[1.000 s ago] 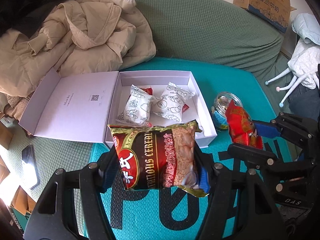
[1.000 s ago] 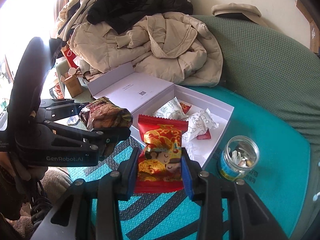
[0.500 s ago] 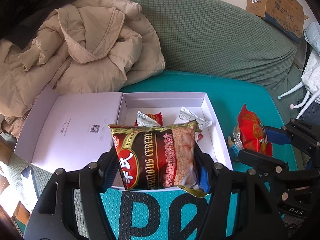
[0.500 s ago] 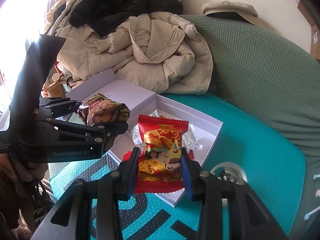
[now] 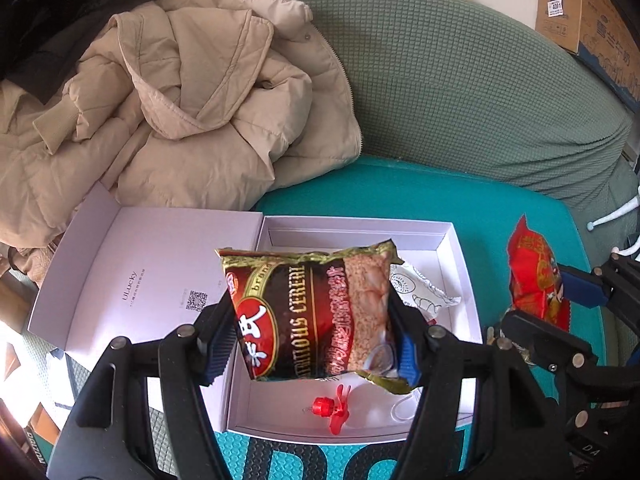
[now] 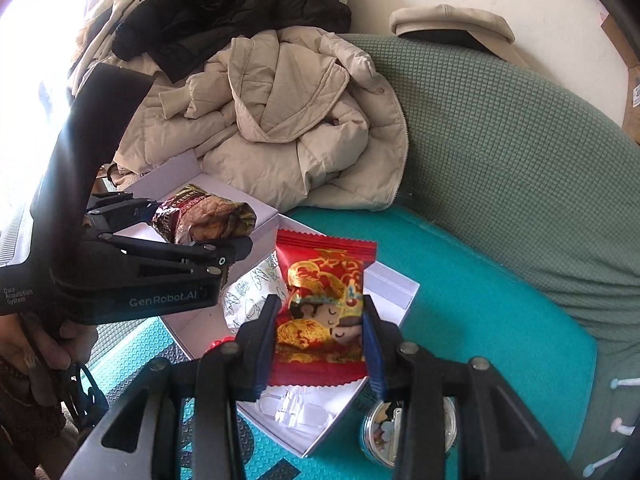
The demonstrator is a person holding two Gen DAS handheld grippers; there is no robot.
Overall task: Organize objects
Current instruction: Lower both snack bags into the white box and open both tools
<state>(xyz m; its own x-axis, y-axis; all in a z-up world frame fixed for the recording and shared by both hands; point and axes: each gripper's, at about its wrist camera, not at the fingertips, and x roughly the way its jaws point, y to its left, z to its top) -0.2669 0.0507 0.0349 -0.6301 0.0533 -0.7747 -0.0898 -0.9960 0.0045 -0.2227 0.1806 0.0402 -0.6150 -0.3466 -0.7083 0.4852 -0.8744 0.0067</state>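
- The left hand-held gripper (image 5: 316, 344) is squeezing a cereal bag (image 5: 308, 312) between its two pads. The bag hangs in the air just over the white box (image 5: 448, 236).
- The right hand-held gripper (image 6: 318, 344) is squeezing a red snack pack (image 6: 324, 304) by its two sides. This pack is also in the air, over the near corner of the box.
- Both packs look light, soft and puffy. The shiny wrap looks slippery, so I think a gentle, steady squeeze across the middle is best.
- The food inside may crumble, so a hard squeeze could crush it.
- The flat crimped ends are thin and floppy. Holding there would let a pack swing.
- Under the left hand-held gripper, inside the box, sit a white snack pack (image 5: 420, 300) and a small red toy (image 5: 332, 408).
- Below the right hand-held gripper, just outside the box, stands a glass jar (image 6: 400, 436) on the teal mat (image 6: 480, 312).
- A tan coat (image 5: 180, 112) lies past the box on the green sofa (image 5: 460, 88).
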